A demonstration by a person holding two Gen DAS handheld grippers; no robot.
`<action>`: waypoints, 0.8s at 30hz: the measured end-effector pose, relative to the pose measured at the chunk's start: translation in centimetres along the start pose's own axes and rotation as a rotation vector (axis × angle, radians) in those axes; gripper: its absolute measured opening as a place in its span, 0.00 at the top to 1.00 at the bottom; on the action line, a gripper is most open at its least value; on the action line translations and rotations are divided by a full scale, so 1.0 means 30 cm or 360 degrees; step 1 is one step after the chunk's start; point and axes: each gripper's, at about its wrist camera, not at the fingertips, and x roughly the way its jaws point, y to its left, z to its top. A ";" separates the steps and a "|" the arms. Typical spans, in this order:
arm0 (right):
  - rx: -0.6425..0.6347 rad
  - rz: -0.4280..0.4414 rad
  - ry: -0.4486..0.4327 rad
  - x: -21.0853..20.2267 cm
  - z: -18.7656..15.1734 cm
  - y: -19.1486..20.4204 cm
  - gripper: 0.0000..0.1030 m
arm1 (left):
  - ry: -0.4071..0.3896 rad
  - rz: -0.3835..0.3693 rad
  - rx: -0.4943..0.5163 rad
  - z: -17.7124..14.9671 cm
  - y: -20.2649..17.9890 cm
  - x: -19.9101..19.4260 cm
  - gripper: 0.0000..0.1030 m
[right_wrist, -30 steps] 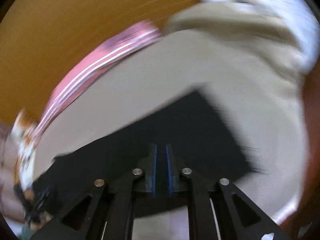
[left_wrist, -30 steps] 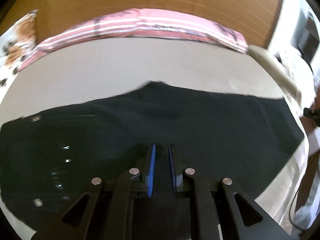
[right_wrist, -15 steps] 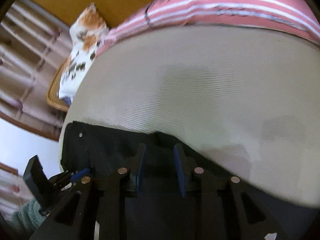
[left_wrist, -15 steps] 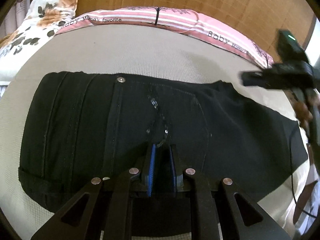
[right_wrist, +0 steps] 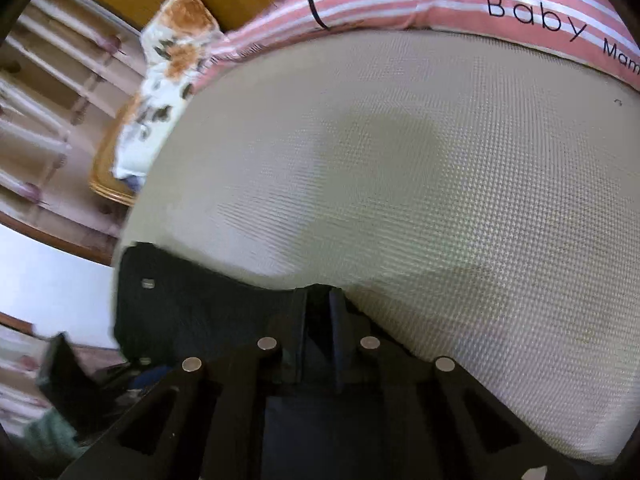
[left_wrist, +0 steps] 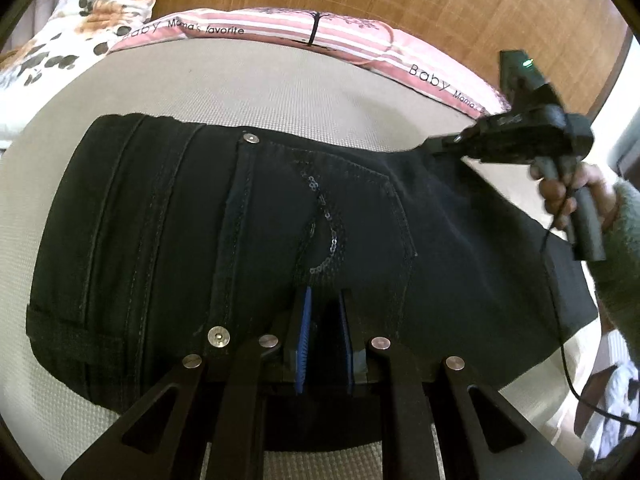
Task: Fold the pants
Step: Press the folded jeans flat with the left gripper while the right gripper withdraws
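On a bed covered by a beige textured mattress pad (left_wrist: 280,92), black denim pants with a sequinned back pocket (left_wrist: 256,240) lie spread flat, waist to the left, well short of the pink striped pillow (left_wrist: 280,28) at the wooden headboard. Near the waistband, the left gripper (left_wrist: 325,332) has its jaws clamped on the fabric's near edge, while the right gripper (right_wrist: 318,332), held in a person's hand (left_wrist: 576,196), has just closed its jaws on the far edge. Both edges look gripped for a fold, so the next move likely calls for lifting together and keeping the cloth taut.
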 end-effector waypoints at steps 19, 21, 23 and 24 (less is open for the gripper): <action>0.0155 -0.0231 -0.0205 -0.127 -0.240 -0.025 0.68 | -0.0006 0.0032 0.0031 -0.015 -0.008 -0.013 0.85; 0.0182 -0.0265 -0.0258 -0.123 -0.252 -0.050 0.74 | -0.0010 0.0053 0.0048 -0.024 -0.012 -0.019 0.85; 0.0250 -0.0245 -0.0268 -0.150 -0.259 -0.065 0.73 | -0.0011 0.0076 0.0070 -0.026 -0.016 -0.021 0.85; 0.0282 -0.0214 -0.0292 -0.172 -0.269 -0.071 0.71 | -0.0009 0.0095 0.0083 -0.024 -0.021 -0.023 0.85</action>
